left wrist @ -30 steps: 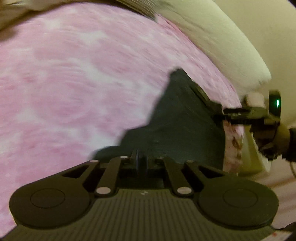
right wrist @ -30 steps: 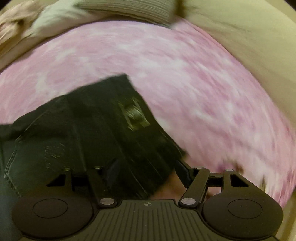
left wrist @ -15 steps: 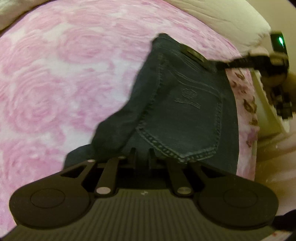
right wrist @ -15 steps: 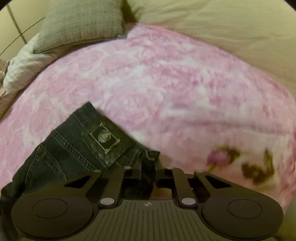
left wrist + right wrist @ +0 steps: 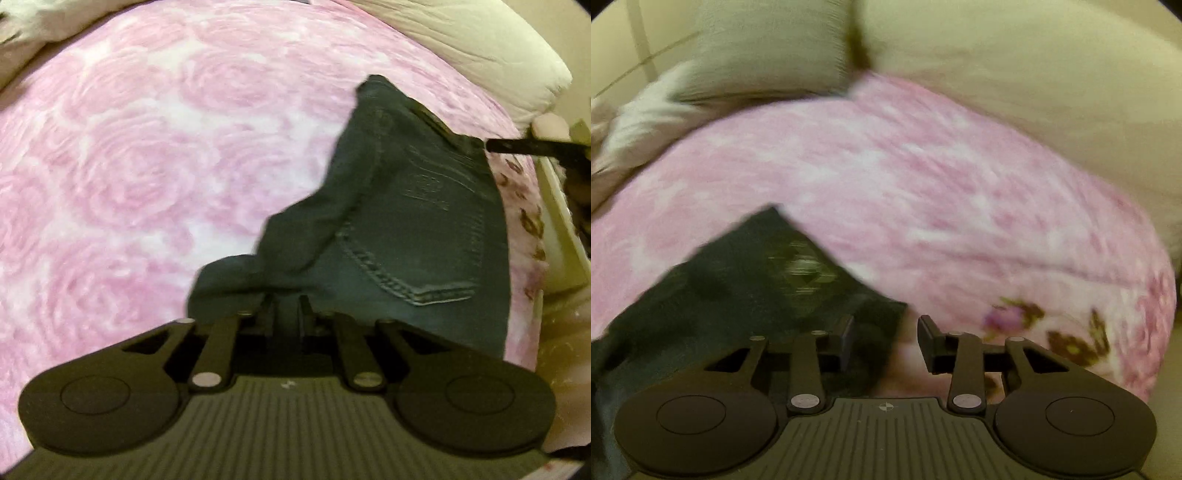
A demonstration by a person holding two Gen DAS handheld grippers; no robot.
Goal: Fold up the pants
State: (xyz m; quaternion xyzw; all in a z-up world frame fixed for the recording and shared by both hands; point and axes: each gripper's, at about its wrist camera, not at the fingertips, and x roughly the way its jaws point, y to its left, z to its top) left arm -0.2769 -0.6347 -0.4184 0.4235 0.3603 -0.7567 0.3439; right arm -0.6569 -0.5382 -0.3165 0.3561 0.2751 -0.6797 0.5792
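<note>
Two grippers work dark blue denim pants (image 5: 424, 221) on the pink rose-patterned blanket (image 5: 129, 166): left gripper (image 5: 286, 301) pinches denim, right gripper (image 5: 886, 332) has just opened, gripping nothing; lay the near edge flat next.

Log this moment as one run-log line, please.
left gripper: shut on jeans | right gripper: just opening, open beside jeans corner | pink blanket

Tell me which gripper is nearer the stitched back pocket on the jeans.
Left. The left gripper is shut on the jeans just below the back pocket. The right gripper, jaws just opened, sits at the waistband corner, farther away.
</note>
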